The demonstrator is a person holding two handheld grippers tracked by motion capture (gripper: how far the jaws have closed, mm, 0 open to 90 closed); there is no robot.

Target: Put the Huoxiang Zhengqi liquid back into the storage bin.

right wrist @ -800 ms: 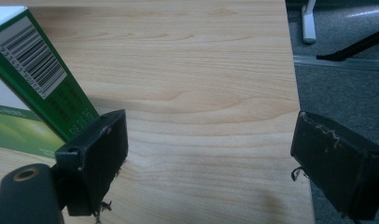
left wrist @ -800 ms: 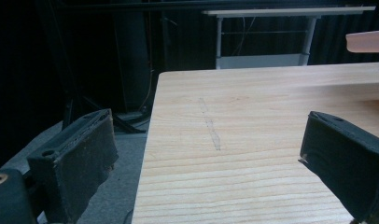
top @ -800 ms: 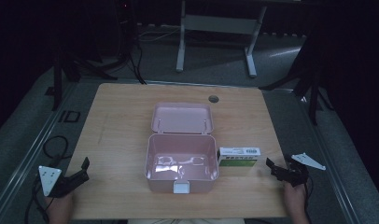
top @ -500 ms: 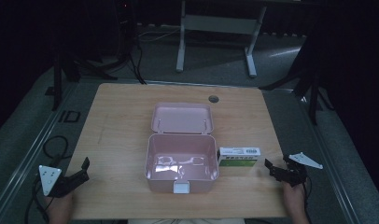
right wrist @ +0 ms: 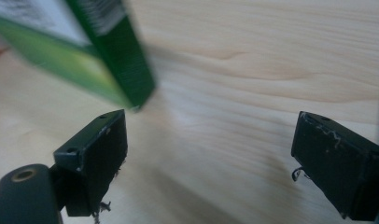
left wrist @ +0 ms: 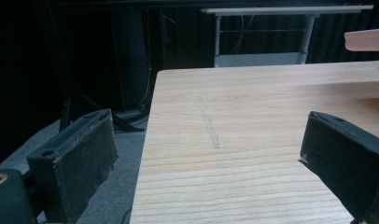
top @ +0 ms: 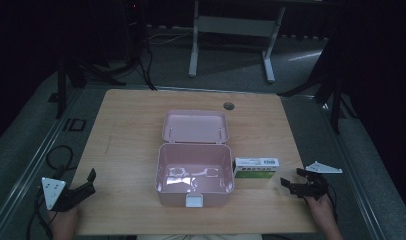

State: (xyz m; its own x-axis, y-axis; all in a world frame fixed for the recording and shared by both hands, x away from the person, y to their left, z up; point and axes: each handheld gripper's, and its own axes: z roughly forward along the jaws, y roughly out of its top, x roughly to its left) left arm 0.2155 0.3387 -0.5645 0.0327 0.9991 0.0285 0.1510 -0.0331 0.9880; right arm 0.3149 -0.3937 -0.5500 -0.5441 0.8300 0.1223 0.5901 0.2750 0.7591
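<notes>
- Green-and-white carton (top: 256, 165) lies flat on the bench (top: 131, 130), touching the right wall of the open pink box (top: 194, 172).
- Right tongs (top: 297, 181) gape empty just beside the carton's end, so I'd guess it's the reach-in step.
- Left tongs (top: 85, 186) sit wide apart, idle at the near-left edge.
- Next up, probably: straddle the carton and squeeze.

Your wooden table (top: 131, 135) carries an open pink box (top: 193, 172) at its middle. A green-and-white carton (top: 256, 166) lies touching it, just beyond your right fingers.
</notes>
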